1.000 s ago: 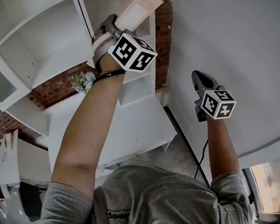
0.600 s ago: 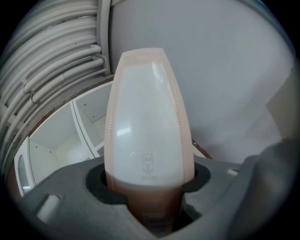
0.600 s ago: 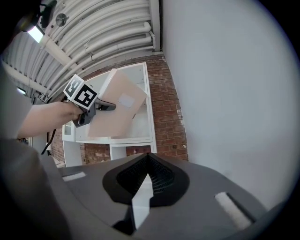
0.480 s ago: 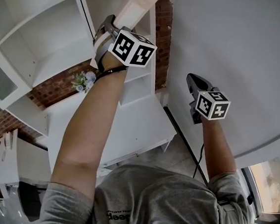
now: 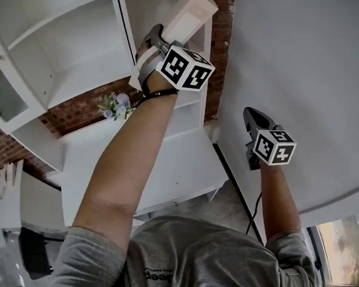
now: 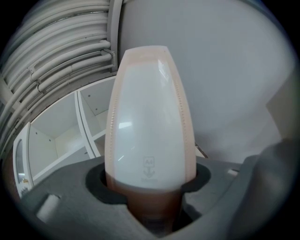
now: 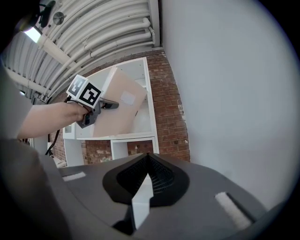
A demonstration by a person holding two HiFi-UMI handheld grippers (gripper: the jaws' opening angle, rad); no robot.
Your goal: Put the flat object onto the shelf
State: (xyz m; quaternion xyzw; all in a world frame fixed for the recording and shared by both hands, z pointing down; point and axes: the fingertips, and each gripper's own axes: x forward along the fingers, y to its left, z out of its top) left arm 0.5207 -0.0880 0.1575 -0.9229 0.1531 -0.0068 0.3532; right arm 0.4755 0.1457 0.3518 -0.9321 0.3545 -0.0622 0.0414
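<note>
- Flat A4 folder: pale peach rim, milky translucent face, small A4 mark near its base.
- Your left gripper clamps its lower end and holds it raised in front of the white shelf unit.
- Your right gripper is clenched on nothing, before a plain white wall.
- Brick wall shows behind the shelves.

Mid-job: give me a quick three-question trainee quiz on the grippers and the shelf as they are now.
1. True or false: the right gripper holds the flat object.
2. The left gripper is: A open and empty; B shut on the flat object; C out of view.
3. What wall material shows behind the white shelf?
Key: 1 false; 2 B; 3 brick.
</note>
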